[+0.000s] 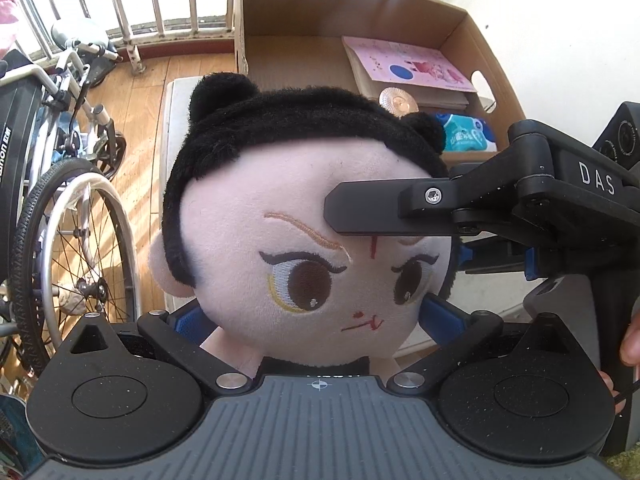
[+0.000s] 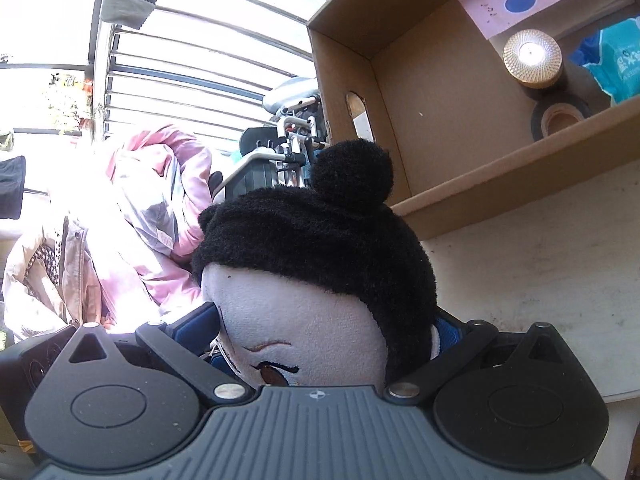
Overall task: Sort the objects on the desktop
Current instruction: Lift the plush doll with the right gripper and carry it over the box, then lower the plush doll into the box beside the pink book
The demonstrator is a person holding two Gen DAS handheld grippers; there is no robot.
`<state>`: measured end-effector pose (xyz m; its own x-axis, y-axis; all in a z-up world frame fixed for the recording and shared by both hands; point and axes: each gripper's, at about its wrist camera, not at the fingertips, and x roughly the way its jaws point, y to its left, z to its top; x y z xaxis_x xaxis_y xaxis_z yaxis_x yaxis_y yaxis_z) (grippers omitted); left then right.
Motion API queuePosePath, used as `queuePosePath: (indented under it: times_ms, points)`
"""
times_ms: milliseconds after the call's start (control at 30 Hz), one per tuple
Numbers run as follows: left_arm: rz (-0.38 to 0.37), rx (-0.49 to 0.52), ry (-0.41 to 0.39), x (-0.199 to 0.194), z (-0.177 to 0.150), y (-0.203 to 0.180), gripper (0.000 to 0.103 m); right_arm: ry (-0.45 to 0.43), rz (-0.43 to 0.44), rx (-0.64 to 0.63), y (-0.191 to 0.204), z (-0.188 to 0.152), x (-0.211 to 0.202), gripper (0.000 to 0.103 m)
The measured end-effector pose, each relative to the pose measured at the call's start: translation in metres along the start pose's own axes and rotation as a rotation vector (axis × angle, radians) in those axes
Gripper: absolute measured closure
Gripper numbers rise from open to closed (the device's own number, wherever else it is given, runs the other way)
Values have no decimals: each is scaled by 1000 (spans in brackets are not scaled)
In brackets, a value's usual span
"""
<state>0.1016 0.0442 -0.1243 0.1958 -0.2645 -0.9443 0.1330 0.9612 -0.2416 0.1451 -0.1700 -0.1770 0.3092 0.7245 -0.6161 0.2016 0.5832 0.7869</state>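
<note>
Plush doll (image 1: 304, 216) is held up off the desk (image 2: 540, 264), both tools on its head: left tool (image 1: 316, 316) clamped w/ blue pads at the cheeks, right tool (image 2: 328, 336) clamped across the head from the side, one finger (image 1: 368, 212) lying over the forehead. To do this well I'd carry it level over the cardboard box (image 1: 452, 20) rim, aim for the bare floor left of the pink card (image 1: 416, 64), gold disc (image 2: 532, 56) & tape roll (image 2: 560, 116), then free one tool before the other. Left tool points straight at the box; right comes in crosswise, a hand (image 1: 632, 340) at its grip.
</note>
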Motion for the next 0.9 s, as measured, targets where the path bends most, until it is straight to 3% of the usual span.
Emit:
queuePosePath:
  times_ms: [400,900]
  points:
    - [-12,36,-117,-38,47,-29,0,-65,9,-72,40,53,-33,0]
    - [-10,39,-138,-21,112,-50,0,-51,25,-75,21,141,-48,0]
